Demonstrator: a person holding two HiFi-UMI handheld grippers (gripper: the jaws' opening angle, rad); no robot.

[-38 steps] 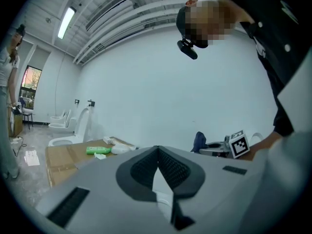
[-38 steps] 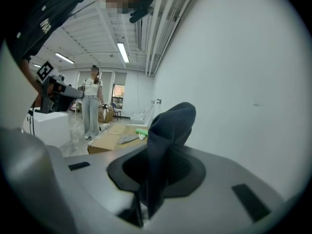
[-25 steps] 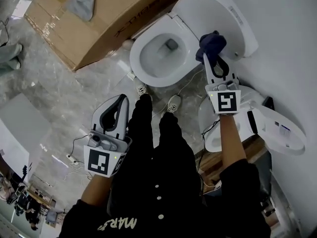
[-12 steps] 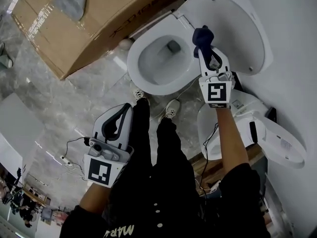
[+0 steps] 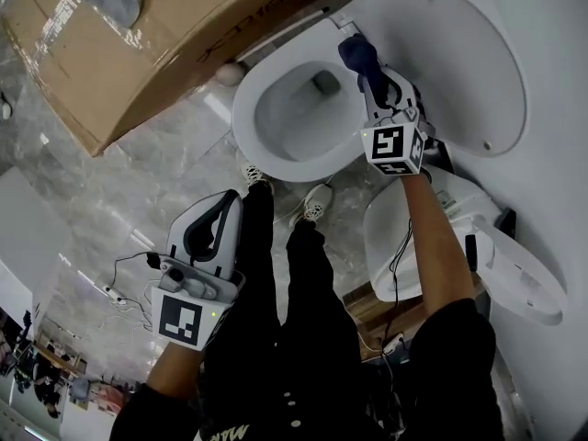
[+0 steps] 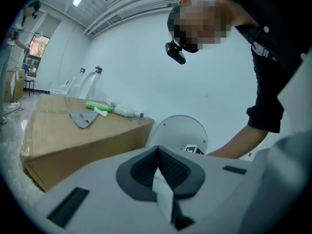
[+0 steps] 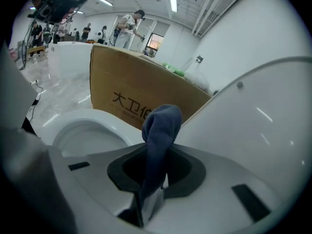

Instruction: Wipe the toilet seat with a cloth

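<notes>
The right gripper (image 5: 375,79) is pinching a dark blue cloth (image 5: 356,53) low down, holding it at the back of the seat (image 5: 266,159), beside the raised lid (image 5: 459,53). The cloth is flopping over, soft and light, and probably needs a firm pinch, with its bunched end left free to wipe. The left gripper (image 5: 213,217) is hanging by the person's leg, jaws together and empty.

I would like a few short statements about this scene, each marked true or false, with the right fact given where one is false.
1. The right gripper is shut on a dark blue cloth. True.
2. The left gripper holds a second cloth. False: its jaws are together on nothing.
3. The toilet lid is down. False: it stands raised, and the bowl is open.
4. A cardboard box lies beside the bowl. True.
</notes>
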